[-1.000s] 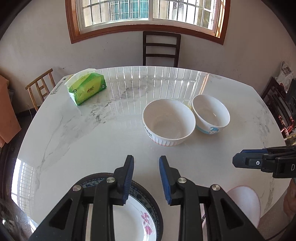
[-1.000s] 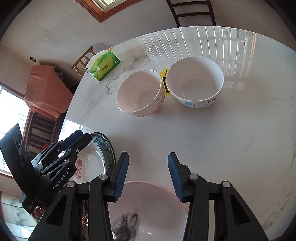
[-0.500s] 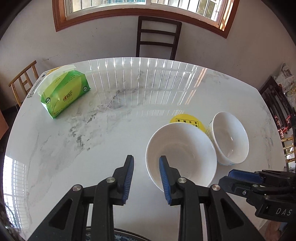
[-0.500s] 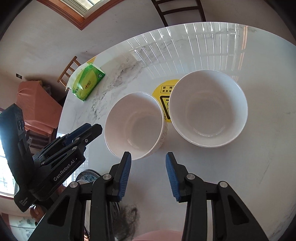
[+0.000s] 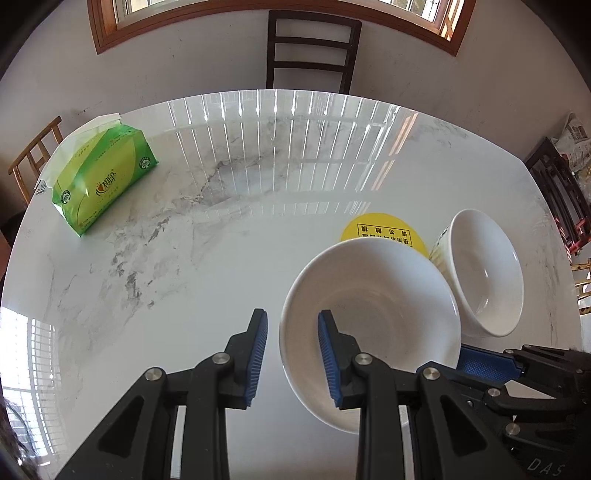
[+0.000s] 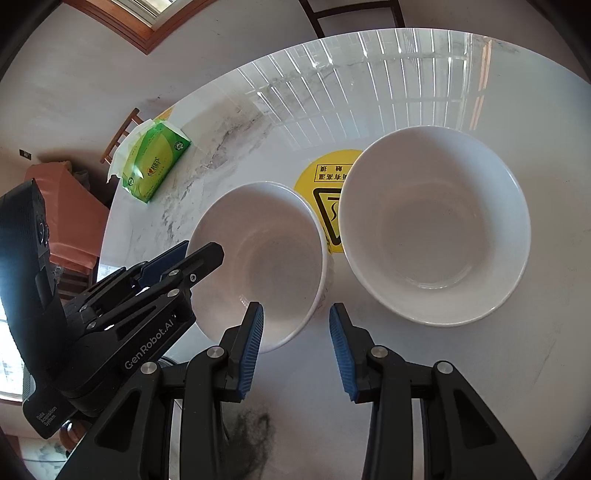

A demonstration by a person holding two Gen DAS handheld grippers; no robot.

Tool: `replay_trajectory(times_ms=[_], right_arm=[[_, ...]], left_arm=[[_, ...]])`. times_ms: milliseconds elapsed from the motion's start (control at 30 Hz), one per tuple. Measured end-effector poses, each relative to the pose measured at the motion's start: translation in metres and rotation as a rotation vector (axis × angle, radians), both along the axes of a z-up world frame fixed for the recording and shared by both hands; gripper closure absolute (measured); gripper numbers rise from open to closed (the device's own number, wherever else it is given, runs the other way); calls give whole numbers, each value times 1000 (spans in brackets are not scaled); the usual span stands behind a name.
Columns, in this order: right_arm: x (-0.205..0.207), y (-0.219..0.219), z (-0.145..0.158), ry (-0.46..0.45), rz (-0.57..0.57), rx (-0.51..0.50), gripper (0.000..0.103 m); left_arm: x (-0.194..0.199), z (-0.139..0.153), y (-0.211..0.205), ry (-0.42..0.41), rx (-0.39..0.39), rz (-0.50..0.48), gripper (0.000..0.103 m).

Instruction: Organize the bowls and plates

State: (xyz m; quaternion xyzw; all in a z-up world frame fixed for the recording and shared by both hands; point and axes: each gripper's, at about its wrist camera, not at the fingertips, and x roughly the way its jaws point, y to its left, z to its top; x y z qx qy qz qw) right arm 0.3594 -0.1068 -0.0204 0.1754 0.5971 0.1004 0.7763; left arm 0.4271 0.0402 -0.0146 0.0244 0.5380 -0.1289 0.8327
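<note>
Straddling the near rim of one round white ceramic bowl (image 5: 369, 325), the left gripper (image 5: 291, 354) has its fingers spread, gripping nothing. That bowl and a second white bowl (image 6: 434, 229) stand upright, mouths up, flanking the round yellow warning sticker (image 6: 328, 177) on the white marble desk (image 5: 221, 258). The right gripper (image 6: 297, 347) hangs parted, its left finger over the first bowl's rim.

Home dining room, marble table (image 5: 258, 184), wooden chair (image 5: 312, 55) at far edge, wood-framed window (image 5: 277, 22), tissue pack (image 5: 103, 181)
</note>
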Motion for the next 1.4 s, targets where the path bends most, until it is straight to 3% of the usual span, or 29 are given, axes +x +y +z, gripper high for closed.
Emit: replay_trajectory(times_ms=[100,133,200,333,533,900,1400], right_arm=[[3,7,-6,1,7,-16,72],[3,8,-7,-2,11,-22,77],[4,6,-9,-10,14,-22,79],[2,-1,-9,-6,41,-9,86],[-19,-6,9,-42,82,17,89],[-87,-34,62,-115,126,40,89],[-185,-63,85,-150,171,43,89]], left_arm=[[1,-11,-1,13,-3,-1,74],[0,-15,-2,21,-9,-2,79],[-4,-16,-2,-19,67,42,94],[-12,-10,12,8,-28,80,95],[-53,20,10,-52,-17,84,94],[-125,74,-5,-89,-93,69,93],[-229,92,-35,-70,-97,-6,93]])
